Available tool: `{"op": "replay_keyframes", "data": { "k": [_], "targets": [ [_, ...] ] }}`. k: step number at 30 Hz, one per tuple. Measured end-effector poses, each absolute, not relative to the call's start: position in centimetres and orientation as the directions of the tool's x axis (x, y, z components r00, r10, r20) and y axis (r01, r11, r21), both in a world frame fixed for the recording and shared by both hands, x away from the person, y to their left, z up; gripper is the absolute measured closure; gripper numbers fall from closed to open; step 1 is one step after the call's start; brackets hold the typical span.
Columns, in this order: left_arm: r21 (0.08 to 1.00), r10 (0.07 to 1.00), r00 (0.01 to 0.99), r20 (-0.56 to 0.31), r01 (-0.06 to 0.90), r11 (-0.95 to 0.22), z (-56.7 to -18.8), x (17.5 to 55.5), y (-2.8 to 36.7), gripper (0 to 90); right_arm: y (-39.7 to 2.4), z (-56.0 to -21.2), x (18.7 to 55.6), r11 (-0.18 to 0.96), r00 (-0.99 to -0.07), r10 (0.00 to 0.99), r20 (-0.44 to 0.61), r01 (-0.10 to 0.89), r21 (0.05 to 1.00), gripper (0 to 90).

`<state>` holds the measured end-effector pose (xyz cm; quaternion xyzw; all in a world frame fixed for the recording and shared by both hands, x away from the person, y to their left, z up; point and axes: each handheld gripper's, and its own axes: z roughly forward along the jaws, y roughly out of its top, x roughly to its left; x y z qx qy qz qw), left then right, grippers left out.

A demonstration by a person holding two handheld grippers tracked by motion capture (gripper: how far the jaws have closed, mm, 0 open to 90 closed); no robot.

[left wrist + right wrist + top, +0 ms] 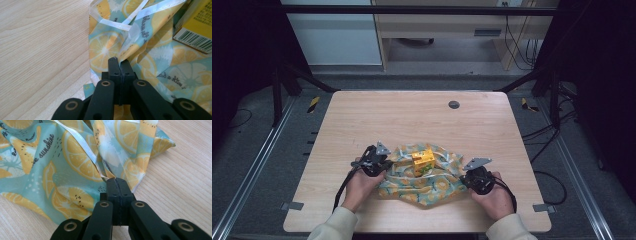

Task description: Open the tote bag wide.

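A lemon-print cloth (422, 180) lies crumpled at the counter's (412, 120) six o'clock edge, with a yellow carton (423, 161) on it. The left hand-held gripper (379, 162) pinches the cloth's nine o'clock edge; the right hand-held gripper (469, 179) is clenched on its four o'clock edge.

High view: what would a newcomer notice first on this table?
The eye falls first on the lemon-print cloth, crumpled near the front edge of the wooden table, with a yellow box sitting on it. Next come the left gripper and right gripper, each shut on the cloth at opposite sides.
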<state>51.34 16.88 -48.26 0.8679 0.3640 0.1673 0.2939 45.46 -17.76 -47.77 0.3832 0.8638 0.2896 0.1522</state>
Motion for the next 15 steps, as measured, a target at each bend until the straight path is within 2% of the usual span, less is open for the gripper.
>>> {"op": "replay_keyframes", "data": {
  "k": [4,5,7,10,12,15],
  "targets": [
    [0.636,0.730,0.681,0.061,0.537,-0.555,-48.1,51.2,16.9,88.7,-17.9,-47.7,45.3,0.531,-0.656,0.754,-0.044,0.568,0.629,89.6],
    [0.645,0.732,0.678,0.070,0.529,-0.551,-48.0,51.1,16.9,85.0,-18.0,-47.6,45.3,0.521,-0.650,0.758,-0.046,0.563,0.641,83.9],
    [0.664,0.742,0.663,0.096,0.513,-0.544,-47.4,50.8,17.1,73.0,-18.3,-47.0,45.3,0.472,-0.615,0.788,-0.036,0.566,0.676,64.4],
    [0.705,0.760,0.640,0.109,0.489,-0.513,-46.2,50.2,17.7,56.8,-19.0,-45.7,45.0,0.398,-0.574,0.818,-0.014,0.549,0.735,45.9],
    [0.735,0.771,0.627,0.113,0.470,-0.490,-45.1,49.6,18.2,48.5,-19.5,-44.6,44.5,0.354,-0.554,0.832,-0.006,0.524,0.775,35.2],
    [0.787,0.782,0.616,0.096,0.434,-0.439,-43.1,48.8,18.9,39.0,-20.2,-42.7,43.6,0.288,-0.536,0.844,0.007,0.465,0.837,24.6]
  ]
}}
